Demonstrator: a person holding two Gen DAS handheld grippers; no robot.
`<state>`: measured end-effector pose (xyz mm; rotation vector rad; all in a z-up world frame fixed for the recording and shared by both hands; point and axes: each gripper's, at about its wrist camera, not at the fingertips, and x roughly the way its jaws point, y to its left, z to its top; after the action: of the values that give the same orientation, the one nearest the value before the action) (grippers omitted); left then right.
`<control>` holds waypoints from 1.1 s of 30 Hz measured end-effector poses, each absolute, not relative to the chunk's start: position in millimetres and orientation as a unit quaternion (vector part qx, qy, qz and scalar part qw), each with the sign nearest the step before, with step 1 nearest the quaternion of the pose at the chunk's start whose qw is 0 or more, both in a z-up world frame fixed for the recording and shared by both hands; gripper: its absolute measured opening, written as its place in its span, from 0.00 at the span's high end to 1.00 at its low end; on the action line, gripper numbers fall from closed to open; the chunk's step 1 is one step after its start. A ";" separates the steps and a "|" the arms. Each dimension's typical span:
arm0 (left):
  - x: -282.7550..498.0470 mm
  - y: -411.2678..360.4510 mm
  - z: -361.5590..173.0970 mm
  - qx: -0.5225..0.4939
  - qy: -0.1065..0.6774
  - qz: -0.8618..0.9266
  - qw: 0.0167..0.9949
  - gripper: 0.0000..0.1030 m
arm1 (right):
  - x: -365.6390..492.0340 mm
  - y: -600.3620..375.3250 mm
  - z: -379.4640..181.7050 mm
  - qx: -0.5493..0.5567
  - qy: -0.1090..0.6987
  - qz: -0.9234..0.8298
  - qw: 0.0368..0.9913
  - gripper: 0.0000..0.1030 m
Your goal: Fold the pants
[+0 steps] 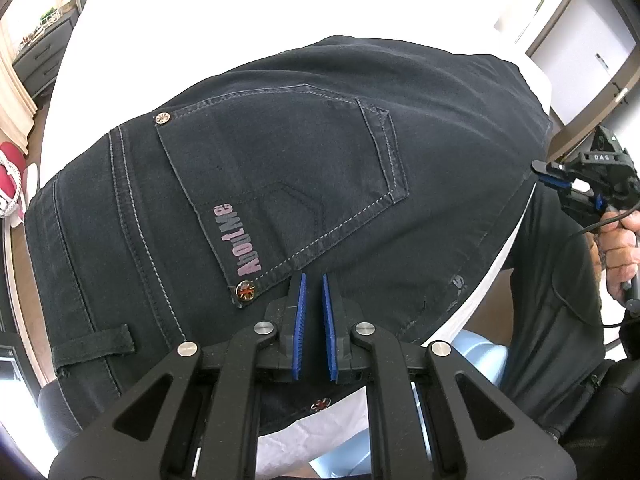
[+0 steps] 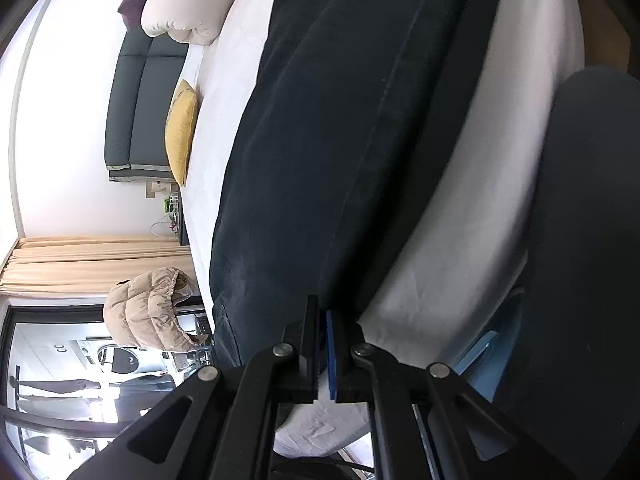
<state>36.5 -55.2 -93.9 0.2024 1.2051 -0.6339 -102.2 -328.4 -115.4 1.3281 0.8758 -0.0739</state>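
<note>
Left gripper (image 1: 313,280): its blue pads sit nearly together over the dark denim just below the back pocket (image 1: 280,176). From the left wrist view I cannot tell whether a pinch of cloth lies between them; the narrow gap suggests it is closed and pinning or nipping the seat end so the garment does not slide.

Right gripper (image 2: 323,312): jaws drawn together at the edge of the pants (image 1: 248,152) — the dark cloth runs right into the slot between the fingers, so it reads as clamped on the fabric edge. In the left wrist view it shows at the far right, carried in the person's hand (image 1: 618,236), meeting the denim at the side of the bed.

Pants: spread flat on the white bed sheet (image 1: 160,40), back side up, pocket with pale lettering and a rivet (image 1: 245,291) near the left gripper; the leg stretches away across the sheet in the right wrist view.

Why held so: one end anchored, the other end gripped — a likely set-up for lifting the gripped edge over to make a fold.

Surroundings: a yellow cushion (image 2: 182,132) and a pale pillow (image 2: 192,0) lie beyond the pants, well apart from them; a padded beige jacket (image 2: 148,308) hangs by the curtain (image 2: 80,264).
</note>
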 end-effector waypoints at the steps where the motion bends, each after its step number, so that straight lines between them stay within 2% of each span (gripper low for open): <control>1: 36.8 -55.2 -93.7 0.093 0.556 -0.293 0.772 0.92 | -102.9 -327.2 -116.8 0.598 0.394 -0.035 0.697 0.97; 12: 33.1 -49.2 -88.5 0.100 0.554 -0.292 0.773 0.92 | -108.8 -330.9 -124.8 0.596 0.400 -0.047 0.694 0.98; 14: 31.4 -46.0 -87.8 0.101 0.553 -0.291 0.774 0.92 | -106.7 -327.6 -108.7 0.567 0.400 -0.031 0.719 0.96; 15: 30.1 -45.4 -87.9 0.099 0.552 -0.292 0.775 0.92 | -105.9 -325.5 -99.8 0.564 0.395 -0.018 0.725 0.91; 17: 29.8 -44.1 -88.2 0.098 0.552 -0.293 0.774 0.92 | -104.2 -323.1 -92.7 0.577 0.382 0.009 0.722 0.91; 22: 28.1 -47.0 -86.6 0.107 0.552 -0.292 0.774 0.92 | -90.4 -301.0 -108.1 0.594 0.406 0.042 0.693 0.81; 26: 26.1 -50.2 -86.9 0.108 0.552 -0.292 0.774 0.92 | -78.7 -287.4 -129.4 0.608 0.422 0.052 0.671 0.81; 28: 25.2 -51.0 -86.5 0.112 0.552 -0.293 0.772 0.92 | -74.0 -286.3 -132.2 0.605 0.424 0.055 0.671 0.93; 33: 25.2 -51.9 -86.8 0.119 0.557 -0.296 0.767 0.92 | -84.9 -286.4 -134.5 0.595 0.432 0.038 0.676 0.96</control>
<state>25.2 -51.9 -86.8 0.2578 1.2097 -0.6417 -84.9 -286.4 -134.5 1.3376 0.9720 0.0865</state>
